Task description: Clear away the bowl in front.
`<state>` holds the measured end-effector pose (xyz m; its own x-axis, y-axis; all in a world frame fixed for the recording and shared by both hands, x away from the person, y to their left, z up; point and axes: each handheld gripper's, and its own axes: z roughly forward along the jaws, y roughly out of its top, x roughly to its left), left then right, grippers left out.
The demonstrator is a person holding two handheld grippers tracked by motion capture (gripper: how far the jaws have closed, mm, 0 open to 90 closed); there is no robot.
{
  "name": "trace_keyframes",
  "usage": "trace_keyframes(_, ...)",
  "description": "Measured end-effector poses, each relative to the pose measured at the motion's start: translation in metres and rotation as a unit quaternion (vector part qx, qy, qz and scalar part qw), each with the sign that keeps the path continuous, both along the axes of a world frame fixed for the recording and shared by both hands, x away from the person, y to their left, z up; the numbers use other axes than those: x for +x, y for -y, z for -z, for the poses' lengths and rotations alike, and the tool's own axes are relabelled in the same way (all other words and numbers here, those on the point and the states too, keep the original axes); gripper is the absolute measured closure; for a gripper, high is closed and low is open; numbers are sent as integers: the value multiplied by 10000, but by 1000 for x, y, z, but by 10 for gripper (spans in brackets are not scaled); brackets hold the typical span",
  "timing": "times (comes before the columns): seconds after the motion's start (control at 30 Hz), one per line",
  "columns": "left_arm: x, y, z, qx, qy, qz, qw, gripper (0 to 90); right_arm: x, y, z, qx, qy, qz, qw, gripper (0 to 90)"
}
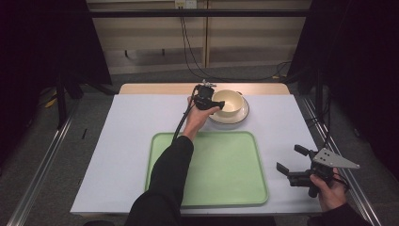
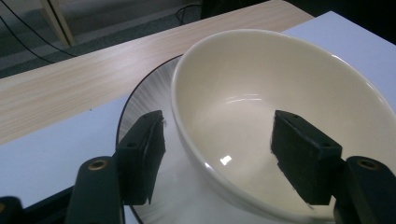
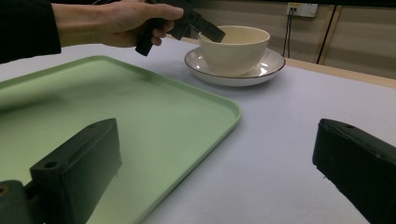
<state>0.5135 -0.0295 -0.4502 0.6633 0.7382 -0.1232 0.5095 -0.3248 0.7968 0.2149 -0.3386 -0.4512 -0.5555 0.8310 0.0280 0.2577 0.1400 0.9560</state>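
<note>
With the left gripper (image 2: pixel 217 149) spread astride the bowl (image 2: pixel 289 93) rim, squeeze squarely before lifting it off the saucer (image 2: pixel 144 98).

No readable text, label or number anywhere (bowl (image 2: pixel 280 107) and tray (image 1: pixel 226 165) are plain).

Our left arm reaches far forward across the table, sleeve dark, hand wrapped round the left gripper (image 1: pixel 217 102), tilted down. Its jaws stand apart, one each side of a rim, pads not pressing. Our right hand (image 1: pixel 329 188) sits low at the near right, right gripper (image 1: pixel 291 158) level, jaws wide.
</note>
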Motion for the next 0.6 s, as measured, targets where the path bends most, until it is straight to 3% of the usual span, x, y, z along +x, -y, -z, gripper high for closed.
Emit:
trace_keyframes(0.13, 0, 3, 3, 228, -136, 21, 9996, 410, 0, 0, 0, 31, -10, 3, 10000, 6)
trace_keyframes(0.3, 0, 3, 5, 124, -316, -72, 9994, 446, -1, 0, 0, 24, -10, -7, 10000, 6)
trace_keyframes(0.47, 2, 2, 5, 290, -539, -79, 9981, 543, 0, 0, 0, 19, -2, 5, 10000, 6)
trace_keyframes(0.57, 4, 3, 6, 246, -609, -80, 9978, 579, 0, 0, 0, 28, -11, 18, 10000, 6)
trace_keyframes(0.6, 4, 4, 6, 361, -635, -61, 9973, 591, 0, 0, 0, 53, -22, 9, 10000, 5)
